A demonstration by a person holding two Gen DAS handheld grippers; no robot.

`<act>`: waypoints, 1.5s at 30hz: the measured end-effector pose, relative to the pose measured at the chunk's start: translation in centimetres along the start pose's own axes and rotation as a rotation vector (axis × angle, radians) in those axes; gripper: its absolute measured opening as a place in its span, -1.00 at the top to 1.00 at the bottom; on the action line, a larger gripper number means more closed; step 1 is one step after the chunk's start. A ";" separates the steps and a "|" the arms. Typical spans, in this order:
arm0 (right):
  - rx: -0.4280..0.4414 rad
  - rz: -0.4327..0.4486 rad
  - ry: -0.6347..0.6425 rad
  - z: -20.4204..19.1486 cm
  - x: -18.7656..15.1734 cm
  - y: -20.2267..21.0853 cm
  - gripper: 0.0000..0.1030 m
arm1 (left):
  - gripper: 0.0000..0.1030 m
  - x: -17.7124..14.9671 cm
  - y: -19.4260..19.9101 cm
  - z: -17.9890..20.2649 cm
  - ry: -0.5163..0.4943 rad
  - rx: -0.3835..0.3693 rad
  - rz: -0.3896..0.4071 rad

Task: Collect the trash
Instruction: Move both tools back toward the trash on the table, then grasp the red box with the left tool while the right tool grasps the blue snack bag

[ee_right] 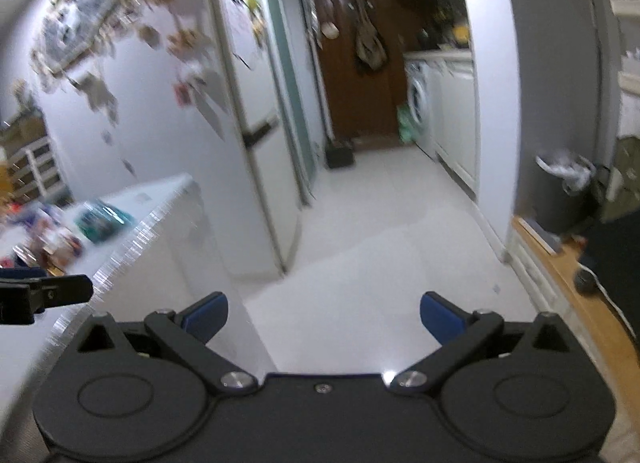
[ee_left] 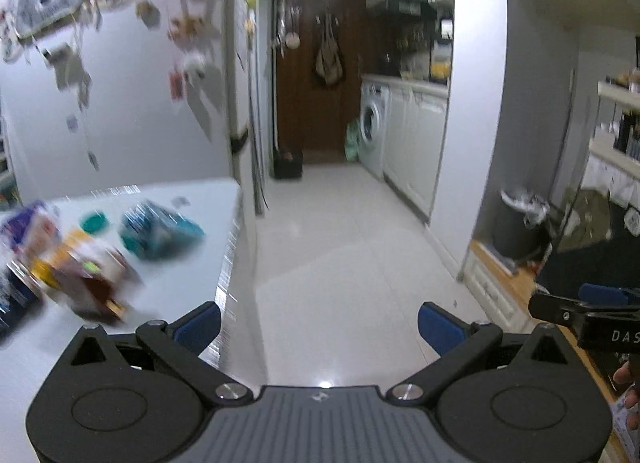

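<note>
Blurred trash lies on a white table (ee_left: 168, 287): a teal wrapper (ee_left: 160, 233), a teal lid (ee_left: 95, 222), and a pile of purple, orange and brown packets (ee_left: 68, 263). The same pile (ee_right: 60, 231) shows at the left of the right wrist view. My left gripper (ee_left: 318, 323) is open and empty, over the table's right edge. My right gripper (ee_right: 324, 317) is open and empty, to the right of the table; it also shows in the left wrist view (ee_left: 592, 307). A dark bin with a white liner (ee_left: 520, 223) stands at the right, also in the right wrist view (ee_right: 564, 191).
A fridge (ee_left: 120, 95) covered in magnets stands behind the table. A white tiled floor (ee_left: 340, 243) runs to a brown door (ee_left: 320, 75) and a washing machine (ee_left: 374, 127). A wooden ledge (ee_right: 580, 283) lies at the right.
</note>
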State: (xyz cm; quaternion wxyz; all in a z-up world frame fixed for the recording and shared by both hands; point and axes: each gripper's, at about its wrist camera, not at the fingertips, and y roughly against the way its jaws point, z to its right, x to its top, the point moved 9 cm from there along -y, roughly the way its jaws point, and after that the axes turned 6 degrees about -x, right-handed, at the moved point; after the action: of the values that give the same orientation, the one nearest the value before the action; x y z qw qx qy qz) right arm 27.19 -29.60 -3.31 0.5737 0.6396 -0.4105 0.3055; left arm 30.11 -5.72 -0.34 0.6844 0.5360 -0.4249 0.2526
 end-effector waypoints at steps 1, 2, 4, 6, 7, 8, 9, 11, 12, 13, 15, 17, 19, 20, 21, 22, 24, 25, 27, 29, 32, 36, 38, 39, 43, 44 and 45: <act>0.011 0.015 0.000 -0.5 0.5 0.2 -1.00 | -1.00 0.6 0.8 -0.6 -0.001 0.007 0.019; 0.021 0.033 0.003 -1.2 1.1 0.4 -1.00 | -1.00 1.1 1.5 -1.3 0.001 0.014 0.037; 0.034 0.059 0.013 -2.6 2.1 0.6 -1.00 | -1.00 1.8 2.6 -2.8 0.006 0.034 0.065; 0.059 0.083 0.019 -4.2 2.8 0.8 -1.00 | -1.00 2.3 3.4 -4.6 0.013 0.049 0.082; 0.078 0.095 0.021 -5.0 3.1 0.8 -1.00 | -1.00 2.5 3.4 -5.5 0.018 0.058 0.085; 0.094 0.100 0.024 -5.9 3.4 0.8 -1.00 | -1.00 2.6 3.6 -6.5 0.026 0.066 0.087; 0.105 0.101 0.029 -6.7 3.6 0.7 -1.00 | -1.00 2.6 3.6 -7.5 0.033 0.072 0.087; 0.127 0.109 0.038 -8.4 4.0 0.7 -1.00 | -1.00 2.5 3.6 -9.5 0.045 0.083 0.089; 0.137 0.116 0.043 -9.3 4.3 0.6 -1.00 | -1.00 2.5 3.4 -10.6 0.047 0.089 0.089; 0.144 0.122 0.047 -10.2 4.5 0.5 -1.00 | -1.00 2.3 3.2 -11.6 0.047 0.099 0.084; 0.146 0.123 0.058 -11.9 4.7 0.4 -1.00 | -1.00 1.9 2.6 -13.5 0.049 0.121 0.076; 0.155 0.124 0.071 -13.5 5.0 0.1 -1.00 | -1.00 1.4 1.7 -15.2 0.056 0.138 0.060; 0.185 0.118 0.076 -14.8 5.2 -0.2 -1.00 | -1.00 0.8 0.7 -16.9 0.059 0.155 0.043; 0.202 0.109 0.074 -15.5 5.5 -0.5 -1.00 | -1.00 0.6 0.1 -17.7 0.059 0.159 0.034; 0.209 0.104 0.074 -15.9 5.5 -0.8 -1.00 | -1.00 0.4 -0.4 -18.4 0.057 0.160 0.026; 0.213 0.100 0.077 -16.4 5.8 -1.2 -1.00 | -1.00 0.2 -0.9 -19.1 0.055 0.160 0.020; 0.209 0.099 0.087 -17.3 6.2 -2.1 -1.00 | -1.00 0.1 -1.9 -20.3 0.051 0.154 0.016; 0.207 0.096 0.094 -17.8 6.4 -2.8 -1.00 | -1.00 -0.1 -2.4 -20.8 0.049 0.145 0.011; 0.209 0.085 0.106 -18.7 6.8 -3.9 -1.00 | -1.00 -0.4 -3.4 -21.6 0.046 0.140 -0.002; 0.209 0.079 0.120 -19.6 7.0 -5.1 -1.00 | -1.00 -0.8 -4.3 -22.3 0.043 0.139 -0.012; 0.224 0.070 0.150 -20.9 7.4 -7.0 -1.00 | -1.00 -1.1 -5.2 -22.8 0.038 0.118 -0.016; 0.270 0.043 0.204 -23.0 7.6 -9.8 -1.00 | -1.00 -1.4 -5.9 -23.1 0.025 0.096 -0.015; 0.309 0.027 0.235 -24.3 7.5 -11.2 -1.00 | -0.99 -1.6 -6.1 -23.2 0.024 0.088 -0.022; 0.323 0.022 0.254 -25.0 7.4 -11.9 -1.00 | -0.99 -1.6 -6.2 -23.3 0.017 0.081 -0.023; 0.352 0.011 0.362 -28.0 7.2 -14.5 -1.00 | -0.98 -1.7 -6.3 -23.5 -0.018 0.058 -0.011; 0.357 0.009 0.387 -28.8 7.1 -15.1 -1.00 | -0.98 -1.8 -6.4 -23.7 -0.024 0.052 -0.011; 0.367 0.007 0.417 -29.6 7.0 -15.6 -1.00 | -0.98 -1.9 -6.5 -23.8 -0.025 0.046 -0.014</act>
State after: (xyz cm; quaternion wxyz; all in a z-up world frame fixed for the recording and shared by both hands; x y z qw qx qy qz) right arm 46.54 -1.62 -0.24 0.5192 0.6547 -0.2238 0.5018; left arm 41.75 15.16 -6.81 0.6682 0.5578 -0.4238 0.2506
